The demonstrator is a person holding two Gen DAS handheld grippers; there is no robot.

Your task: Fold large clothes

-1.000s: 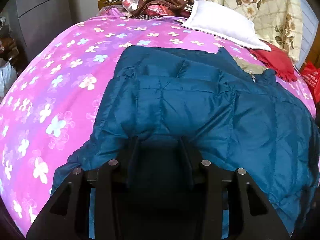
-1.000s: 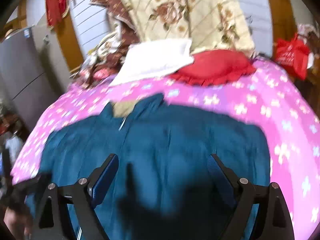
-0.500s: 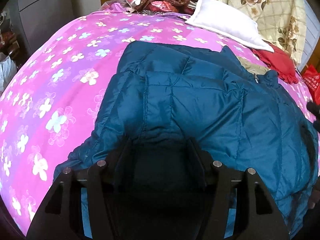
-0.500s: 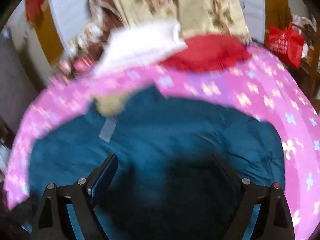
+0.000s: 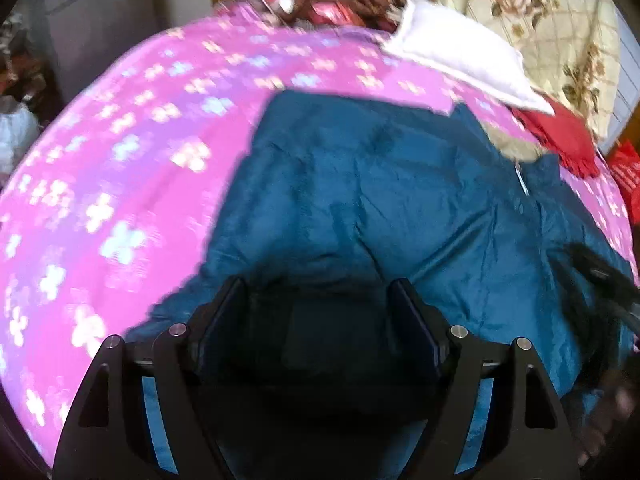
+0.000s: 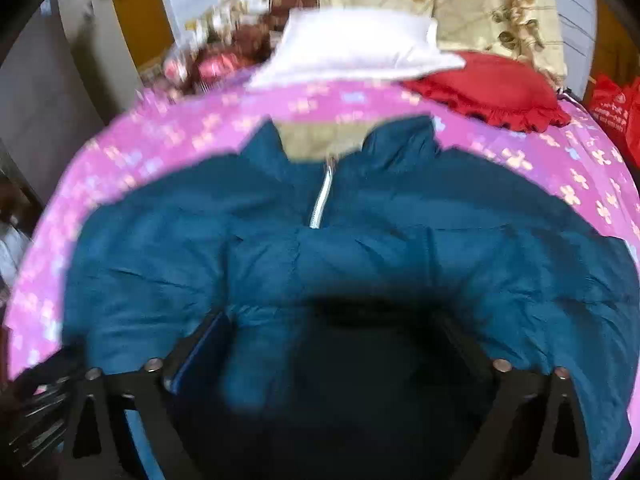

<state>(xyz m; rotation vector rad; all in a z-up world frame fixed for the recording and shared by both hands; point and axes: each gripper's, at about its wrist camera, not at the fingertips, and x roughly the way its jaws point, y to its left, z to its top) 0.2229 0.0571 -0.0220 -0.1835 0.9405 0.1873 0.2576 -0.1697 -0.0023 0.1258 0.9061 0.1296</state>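
Your teal puffer jacket (image 6: 360, 248) lies spread on the pink flowered bedspread (image 5: 120, 160), zipper partly down. Your left gripper (image 5: 320, 292) is opening over its hem; your right gripper (image 6: 340, 328) stands spread above it. White pillow (image 6: 352, 48) and red cushion (image 6: 492, 92) lie beyond

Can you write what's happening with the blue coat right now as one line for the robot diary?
stage: folding | blue coat: flat on pink bedspread | left claw: opening, over coat | right claw: open, over coat
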